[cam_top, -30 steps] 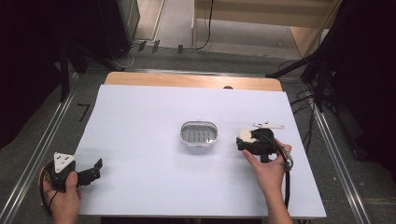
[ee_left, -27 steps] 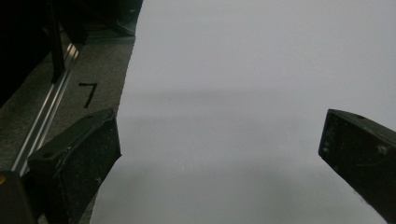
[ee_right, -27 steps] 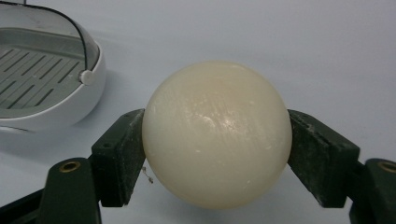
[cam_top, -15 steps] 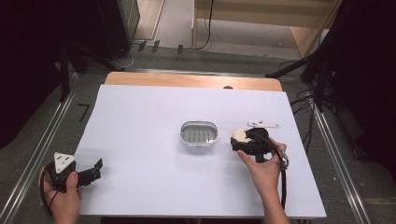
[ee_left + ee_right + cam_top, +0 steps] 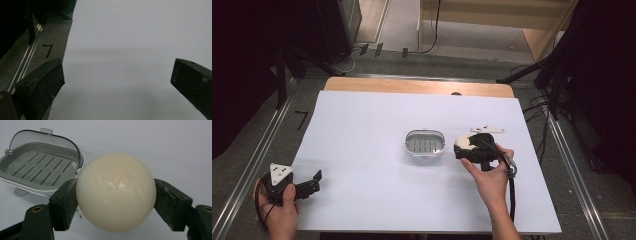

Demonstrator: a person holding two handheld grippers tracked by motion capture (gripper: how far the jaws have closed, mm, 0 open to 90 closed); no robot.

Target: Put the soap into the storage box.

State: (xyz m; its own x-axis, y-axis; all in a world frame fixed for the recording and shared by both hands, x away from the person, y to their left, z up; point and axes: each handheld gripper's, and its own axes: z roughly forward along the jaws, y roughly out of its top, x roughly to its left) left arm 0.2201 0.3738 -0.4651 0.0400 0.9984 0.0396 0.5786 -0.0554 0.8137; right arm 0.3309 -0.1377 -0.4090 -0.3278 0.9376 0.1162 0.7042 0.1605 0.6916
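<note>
While the left gripper (image 5: 312,183) idles with its jaws spread wide on nothing, well off to the near left of the soap dish, the right gripper (image 5: 115,202) is clamped on a smooth, cream-white rounded bar of soap (image 5: 115,191), both pads pressed against its flanks. Soap and right gripper sit just right of the oval grey slatted soap dish (image 5: 425,143) with its white rim, near the middle of the white table sheet (image 5: 362,120). Judgement: the step in hand is carrying the soap over to the dish. Best done by keeping the grip square across the widest part, since the glossy curve could squirt out; lift clear of the rim, centre over the slats, lower until it rests, then release. Against the earlier high view, the right hand has crept nearer the dish; left hand unchanged.
</note>
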